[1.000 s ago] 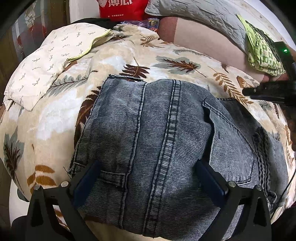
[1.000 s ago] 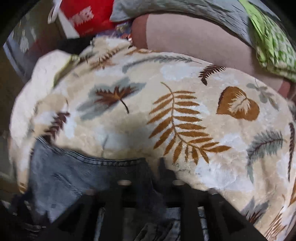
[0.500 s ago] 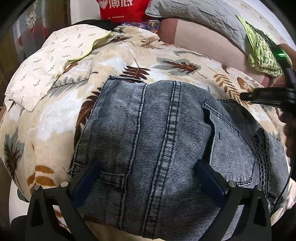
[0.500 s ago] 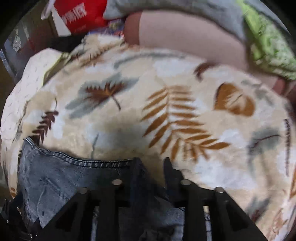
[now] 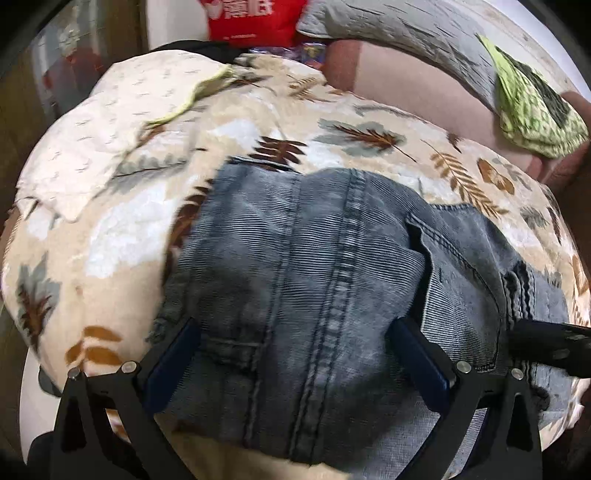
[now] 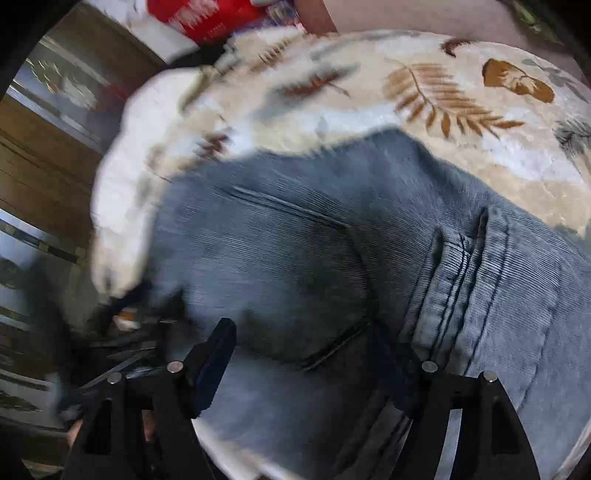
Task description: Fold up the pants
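Jeans point(image 5: 332, 280) folded flat on leaf-print blanket point(image 5: 122, 236); left tongs point(image 5: 295, 354) spread wide above denim, grasping nothing; right tongs point(image 6: 306, 354) opening over back pocket point(image 6: 295, 280), pads clear; judged next: pinch both layers at near edge, lift evenly, keep seams aligned.

Leaf-print blanket point(image 5: 236, 122), red bag point(image 5: 255, 18), grey pillow point(image 5: 399, 26), green cloth point(image 5: 535, 110)

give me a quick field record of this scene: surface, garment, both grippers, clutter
surface: leaf-print blanket
garment: grey-blue jeans, folded, lying flat on the blanket, back pocket up
left gripper: jaws wide, fingers over the jeans, pinching nothing
right gripper: jaws opening, over the jeans, no cloth pinched between them
clutter: white patterned cloth, green patterned cloth, red bag, grey quilted pillow
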Demonstrator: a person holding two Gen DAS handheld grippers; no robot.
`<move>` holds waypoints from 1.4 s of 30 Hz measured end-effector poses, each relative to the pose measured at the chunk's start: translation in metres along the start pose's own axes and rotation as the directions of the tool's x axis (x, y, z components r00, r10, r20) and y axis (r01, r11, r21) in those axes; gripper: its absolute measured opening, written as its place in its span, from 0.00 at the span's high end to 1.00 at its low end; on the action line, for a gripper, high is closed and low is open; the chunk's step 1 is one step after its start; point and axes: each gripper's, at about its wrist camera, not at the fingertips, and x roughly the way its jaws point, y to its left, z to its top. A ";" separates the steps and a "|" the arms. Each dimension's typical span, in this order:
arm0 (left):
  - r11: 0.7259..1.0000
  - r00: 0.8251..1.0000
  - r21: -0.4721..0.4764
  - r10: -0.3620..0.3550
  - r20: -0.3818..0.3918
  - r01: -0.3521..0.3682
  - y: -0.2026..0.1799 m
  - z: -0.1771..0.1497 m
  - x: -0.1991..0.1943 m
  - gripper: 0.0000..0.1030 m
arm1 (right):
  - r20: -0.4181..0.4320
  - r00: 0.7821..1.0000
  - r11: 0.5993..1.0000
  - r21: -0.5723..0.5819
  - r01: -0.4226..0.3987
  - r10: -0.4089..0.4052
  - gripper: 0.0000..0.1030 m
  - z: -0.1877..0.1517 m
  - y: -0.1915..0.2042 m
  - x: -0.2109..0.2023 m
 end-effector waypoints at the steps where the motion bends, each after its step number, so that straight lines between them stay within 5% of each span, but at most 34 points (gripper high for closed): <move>1: 1.000 1.000 -0.007 0.011 0.006 -0.011 0.001 0.000 -0.005 0.00 | 0.037 0.999 1.000 0.001 -0.002 0.002 0.26 -0.003 0.002 -0.012; 5: 1.000 0.999 0.001 0.031 0.032 -0.031 0.002 0.000 -0.021 0.00 | 0.086 0.994 0.998 -0.001 -0.067 0.067 0.25 -0.030 0.012 -0.035; 8: 0.999 0.998 0.005 0.054 0.035 -0.054 0.004 0.000 -0.027 0.00 | -0.031 0.984 0.985 0.014 -0.175 0.175 0.23 -0.047 0.013 -0.005; 10: 0.998 0.998 -0.003 0.057 0.035 -0.057 0.009 -0.001 -0.032 0.00 | -0.087 0.984 0.987 0.053 -0.150 0.154 0.23 -0.051 0.007 0.016; 14: 0.996 0.996 -0.049 0.082 0.044 -0.080 0.027 -0.003 -0.044 0.00 | -0.024 0.980 0.979 0.054 -0.198 0.199 0.23 -0.051 0.013 0.002; 18: 0.990 0.997 -0.122 0.070 0.025 -0.067 0.048 -0.005 -0.048 0.00 | 0.094 0.986 0.990 0.013 -0.142 0.140 0.23 -0.060 0.015 -0.026; 21: 0.982 0.998 -0.177 0.064 0.019 -0.060 0.062 -0.009 -0.049 0.00 | 0.242 0.967 0.997 0.007 -0.082 0.078 0.23 -0.075 0.006 -0.056; 24: 0.964 1.000 -0.265 0.009 0.010 -0.006 0.075 -0.013 -0.047 0.00 | 0.409 0.912 0.999 0.041 0.012 -0.028 0.23 -0.086 -0.014 -0.085; 26: 0.940 0.999 -0.336 -0.049 0.017 0.052 0.082 -0.017 -0.045 0.00 | 0.533 0.828 0.985 0.085 0.152 -0.174 0.23 -0.098 -0.028 -0.107; 29: 0.922 0.993 -0.375 -0.114 -0.021 0.098 0.078 -0.019 -0.033 0.00 | 0.608 0.752 0.967 0.182 0.179 -0.254 0.18 -0.105 -0.051 -0.127; 30: 0.916 0.990 -0.385 -0.136 -0.030 0.114 0.075 -0.020 -0.030 0.00 | 0.614 0.745 0.964 0.200 0.174 -0.261 0.15 -0.105 -0.058 -0.133; 36: 0.825 0.952 -0.509 -0.304 -0.033 0.246 0.069 -0.028 -0.017 0.00 | 0.563 0.794 0.965 0.238 0.109 -0.229 0.15 -0.101 -0.079 -0.118; 40: 0.759 0.925 -0.585 -0.377 -0.040 0.285 0.072 -0.032 -0.005 0.00 | 0.555 0.806 0.971 0.216 0.098 -0.205 0.15 -0.111 -0.077 -0.113; 42: 0.748 0.920 -0.595 -0.391 -0.037 0.294 0.071 -0.030 0.001 0.01 | 0.550 0.811 0.973 0.209 0.100 -0.201 0.15 -0.109 -0.077 -0.110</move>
